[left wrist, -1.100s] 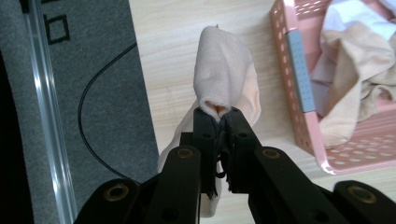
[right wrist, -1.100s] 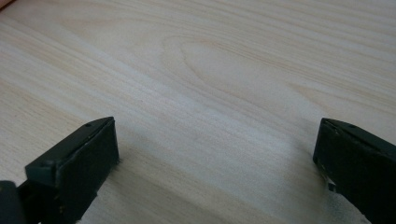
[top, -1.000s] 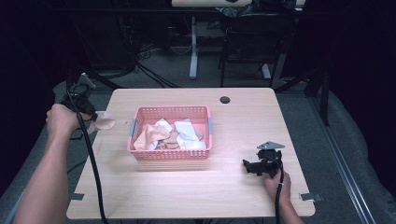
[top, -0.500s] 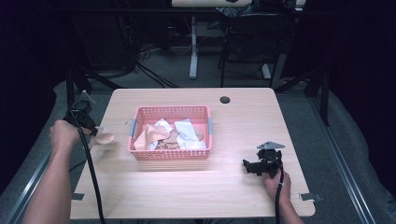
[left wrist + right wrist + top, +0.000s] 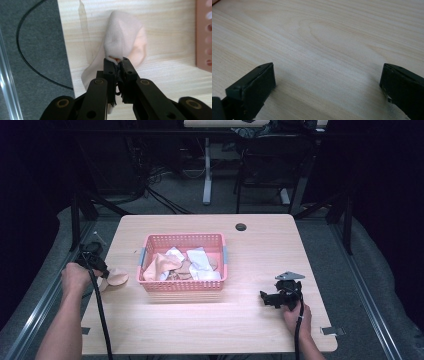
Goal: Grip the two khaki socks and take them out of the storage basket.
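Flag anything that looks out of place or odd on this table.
One peach cloth lies outside the pink basket, near the table's left edge, pinched in the left gripper. The other cloths sit jumbled inside the basket. Nothing looks spilled or damaged.

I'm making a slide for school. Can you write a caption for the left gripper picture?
Left gripper pinching a peach-coloured sock on the wooden table, beside the pink basket.

Light wood table (image 5: 210, 320), round black grommet hole (image 5: 241, 227) near its far edge. Grey carpet floor (image 5: 360, 270) around the table, black cable (image 5: 27, 50) lying on it just off the table's left side. Metal desk legs (image 5: 207, 175) and a dark chair (image 5: 265, 165) beyond the table's far edge.
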Motion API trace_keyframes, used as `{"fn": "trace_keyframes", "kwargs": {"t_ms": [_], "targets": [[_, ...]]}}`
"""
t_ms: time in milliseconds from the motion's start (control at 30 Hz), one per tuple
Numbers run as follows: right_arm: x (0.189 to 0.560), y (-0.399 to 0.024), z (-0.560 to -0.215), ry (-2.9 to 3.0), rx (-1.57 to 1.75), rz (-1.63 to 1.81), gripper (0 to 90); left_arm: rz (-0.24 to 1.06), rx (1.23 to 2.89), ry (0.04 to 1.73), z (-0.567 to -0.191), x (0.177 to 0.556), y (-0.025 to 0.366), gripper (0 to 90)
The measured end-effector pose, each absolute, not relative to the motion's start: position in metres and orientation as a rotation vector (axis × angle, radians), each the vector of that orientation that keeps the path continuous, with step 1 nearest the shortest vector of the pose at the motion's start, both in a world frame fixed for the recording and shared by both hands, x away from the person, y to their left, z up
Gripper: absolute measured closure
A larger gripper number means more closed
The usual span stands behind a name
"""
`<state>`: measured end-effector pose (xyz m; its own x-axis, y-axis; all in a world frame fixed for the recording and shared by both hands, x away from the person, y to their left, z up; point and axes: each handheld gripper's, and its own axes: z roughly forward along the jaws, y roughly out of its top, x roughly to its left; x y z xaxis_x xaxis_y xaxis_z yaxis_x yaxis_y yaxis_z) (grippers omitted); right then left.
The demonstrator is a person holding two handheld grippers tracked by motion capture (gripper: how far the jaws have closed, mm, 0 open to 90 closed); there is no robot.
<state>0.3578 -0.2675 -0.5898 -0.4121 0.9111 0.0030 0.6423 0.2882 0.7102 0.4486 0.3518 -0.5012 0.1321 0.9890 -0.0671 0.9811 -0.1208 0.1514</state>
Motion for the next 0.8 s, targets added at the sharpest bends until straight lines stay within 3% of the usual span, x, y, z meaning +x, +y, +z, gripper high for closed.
{"fn": "trace_keyframes", "kwargs": {"t_ms": [333,500,567,800], "targets": [[0.358,-0.268,-0.59,2.159,1.394,0.902,0.0,0.021,2.227,1.971,-0.515,0.446,0.355,79.7],[0.358,-0.268,-0.59,2.159,1.395,0.903,0.0,0.043,2.243,1.995,-0.51,0.447,0.35,41.8],[0.358,-0.268,-0.59,2.159,1.395,0.902,0.0,0.036,2.228,1.97,-0.504,0.448,0.35,32.2],[0.358,-0.268,-0.59,2.159,1.395,0.902,0.0,0.157,2.214,1.86,-0.46,0.452,0.336,15.3]]}}
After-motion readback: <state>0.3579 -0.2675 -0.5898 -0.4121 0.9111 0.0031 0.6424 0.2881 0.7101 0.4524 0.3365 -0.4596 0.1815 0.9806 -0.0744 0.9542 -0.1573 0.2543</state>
